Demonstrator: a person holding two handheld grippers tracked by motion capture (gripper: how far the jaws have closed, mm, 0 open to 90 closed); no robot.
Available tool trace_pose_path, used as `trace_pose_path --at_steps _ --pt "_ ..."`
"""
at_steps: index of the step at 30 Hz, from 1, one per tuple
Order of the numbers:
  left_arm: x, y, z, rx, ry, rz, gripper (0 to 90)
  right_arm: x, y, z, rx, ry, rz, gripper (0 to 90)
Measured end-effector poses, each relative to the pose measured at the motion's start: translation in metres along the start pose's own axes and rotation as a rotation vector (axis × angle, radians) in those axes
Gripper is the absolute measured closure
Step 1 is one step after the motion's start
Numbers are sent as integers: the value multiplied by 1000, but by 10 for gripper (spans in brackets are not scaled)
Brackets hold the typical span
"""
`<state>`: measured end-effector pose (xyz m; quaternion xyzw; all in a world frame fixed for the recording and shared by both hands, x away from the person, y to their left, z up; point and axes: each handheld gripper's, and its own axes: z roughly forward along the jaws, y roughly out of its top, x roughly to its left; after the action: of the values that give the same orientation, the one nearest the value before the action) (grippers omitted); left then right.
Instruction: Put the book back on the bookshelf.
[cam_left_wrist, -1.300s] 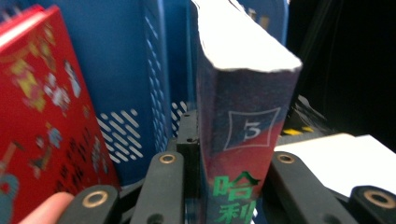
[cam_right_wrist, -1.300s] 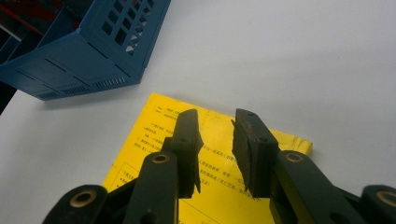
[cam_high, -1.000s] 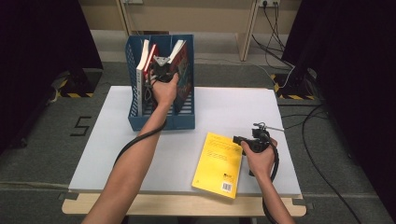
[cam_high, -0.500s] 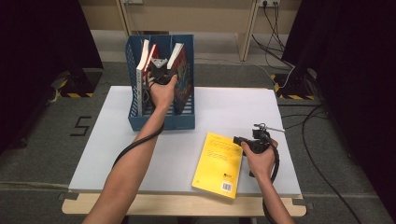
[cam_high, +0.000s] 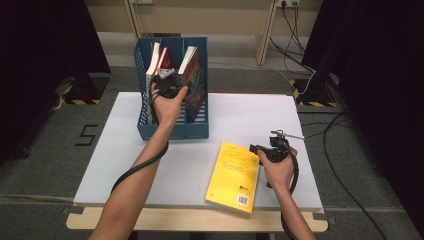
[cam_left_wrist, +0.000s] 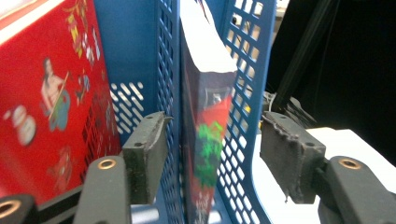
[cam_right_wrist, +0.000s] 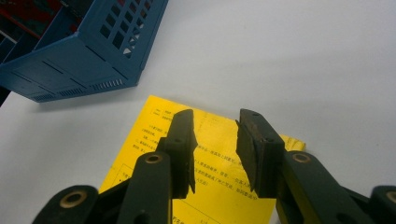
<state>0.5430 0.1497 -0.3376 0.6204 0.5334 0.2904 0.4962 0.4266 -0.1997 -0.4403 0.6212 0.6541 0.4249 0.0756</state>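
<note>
Book (cam_left_wrist: 205, 121) stands upright in the blue file rack (cam_high: 172, 127) at the counter's far left; left claw (cam_left_wrist: 212, 154), jaws just opening, straddles it untouched. Right claw (cam_right_wrist: 215, 149) hovers released over the yellow booklet (cam_high: 235, 172) near the front edge

A black "5" is marked on the floor (cam_high: 88, 135) left of the table; print on the yellow book (cam_high: 235, 176) is too small to read.

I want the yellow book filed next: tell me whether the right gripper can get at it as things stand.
Probably yes. The right gripper hovers over the yellow book, jaws open with nothing between them. The book lies flat on the table, so getting a jaw under its edge may be awkward.
</note>
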Motion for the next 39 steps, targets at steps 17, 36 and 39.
trace_pose_path --at_steps 17,36,39 --pt "-4 -36 -38 93 -134 37 394 -2 6 3 19 -36 21 652" --pt "-28 -111 -65 239 -345 103 435 -27 12 15 89 -142 57 767" --pt "-33 -124 -64 270 -361 121 469 -30 13 19 101 -154 65 812"
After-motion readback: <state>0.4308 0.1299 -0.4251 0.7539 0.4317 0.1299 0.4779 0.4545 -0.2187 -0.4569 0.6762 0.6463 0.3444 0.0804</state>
